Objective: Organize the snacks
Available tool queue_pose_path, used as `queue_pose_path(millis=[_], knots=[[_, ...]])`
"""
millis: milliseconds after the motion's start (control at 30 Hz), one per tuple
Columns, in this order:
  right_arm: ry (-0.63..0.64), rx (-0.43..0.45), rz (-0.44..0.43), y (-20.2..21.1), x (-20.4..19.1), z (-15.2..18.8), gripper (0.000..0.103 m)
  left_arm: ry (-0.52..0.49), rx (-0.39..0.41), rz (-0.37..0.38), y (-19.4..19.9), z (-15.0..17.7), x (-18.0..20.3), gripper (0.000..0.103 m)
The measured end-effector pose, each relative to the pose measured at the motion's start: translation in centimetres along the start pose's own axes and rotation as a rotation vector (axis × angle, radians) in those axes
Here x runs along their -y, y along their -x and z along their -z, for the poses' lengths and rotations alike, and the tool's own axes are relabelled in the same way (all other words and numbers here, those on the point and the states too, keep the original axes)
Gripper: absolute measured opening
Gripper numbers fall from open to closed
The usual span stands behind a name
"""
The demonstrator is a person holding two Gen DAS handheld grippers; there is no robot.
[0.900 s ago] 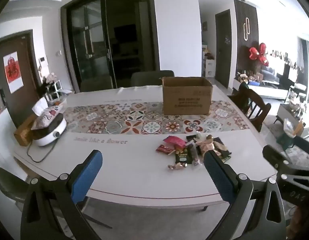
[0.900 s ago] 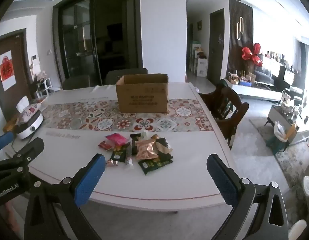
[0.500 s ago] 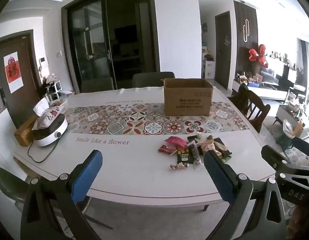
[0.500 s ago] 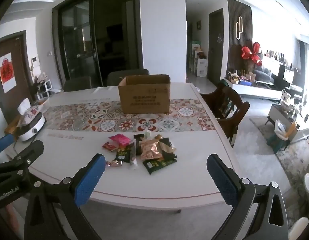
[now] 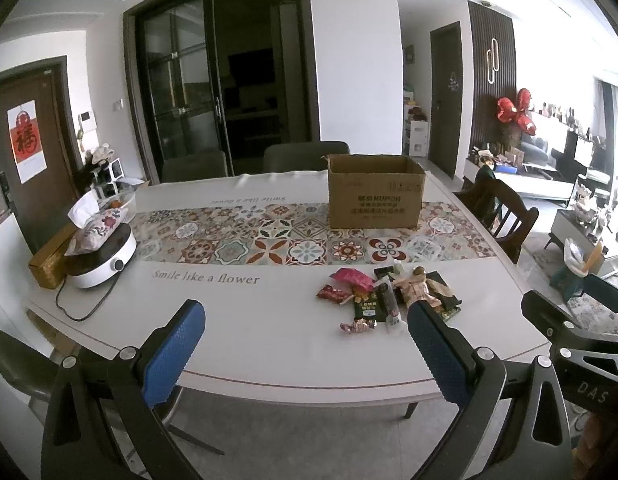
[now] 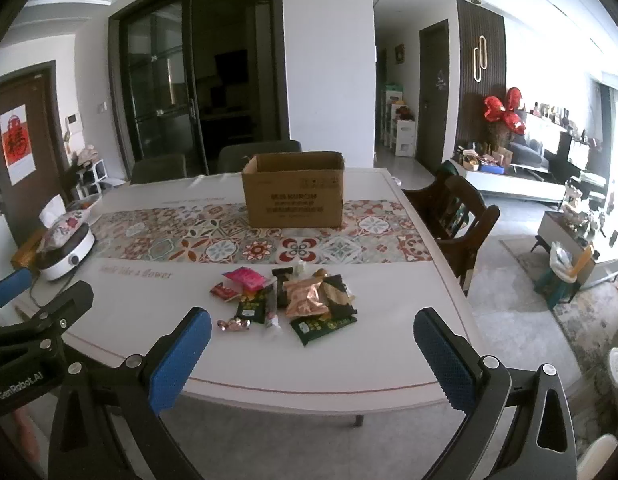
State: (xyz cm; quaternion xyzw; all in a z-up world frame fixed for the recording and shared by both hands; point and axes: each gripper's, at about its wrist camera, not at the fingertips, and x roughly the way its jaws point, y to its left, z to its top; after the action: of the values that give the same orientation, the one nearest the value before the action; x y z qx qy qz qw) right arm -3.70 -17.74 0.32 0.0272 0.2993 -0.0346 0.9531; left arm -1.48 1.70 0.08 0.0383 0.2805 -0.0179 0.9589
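A pile of snack packets [image 5: 383, 294] lies on the white table [image 5: 249, 320], also in the right wrist view [image 6: 297, 300]: a pink packet [image 6: 247, 279], a rose-gold bag [image 6: 305, 298], green-and-black packets [image 6: 323, 324] and a small wrapped candy [image 6: 233, 324]. An open cardboard box [image 5: 375, 191] stands behind it on the patterned runner, also in the right wrist view [image 6: 295, 190]. My left gripper [image 5: 305, 344] is open and empty, short of the table's near edge. My right gripper [image 6: 309, 348] is open and empty, facing the pile.
A white cooker [image 5: 103, 254] with a floral tissue pouch and a trailing cord sits at the table's left end. A dark wooden chair [image 6: 455, 216] stands at the right side, grey chairs [image 5: 307, 156] behind. The right gripper's body shows in the left wrist view [image 5: 581, 344].
Both grippers have moved a little closer to the table and the snack pile. Both have stayed open and empty.
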Motion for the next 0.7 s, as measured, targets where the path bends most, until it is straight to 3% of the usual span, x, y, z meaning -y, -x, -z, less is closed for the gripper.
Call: queue_pose_path(millis=[700], knots=[[0.006, 0.019, -0.001, 1.7, -0.3, 0.2, 0.102, 0.001, 0.004, 0.014, 1.2, 0.0, 0.4, 0.103]])
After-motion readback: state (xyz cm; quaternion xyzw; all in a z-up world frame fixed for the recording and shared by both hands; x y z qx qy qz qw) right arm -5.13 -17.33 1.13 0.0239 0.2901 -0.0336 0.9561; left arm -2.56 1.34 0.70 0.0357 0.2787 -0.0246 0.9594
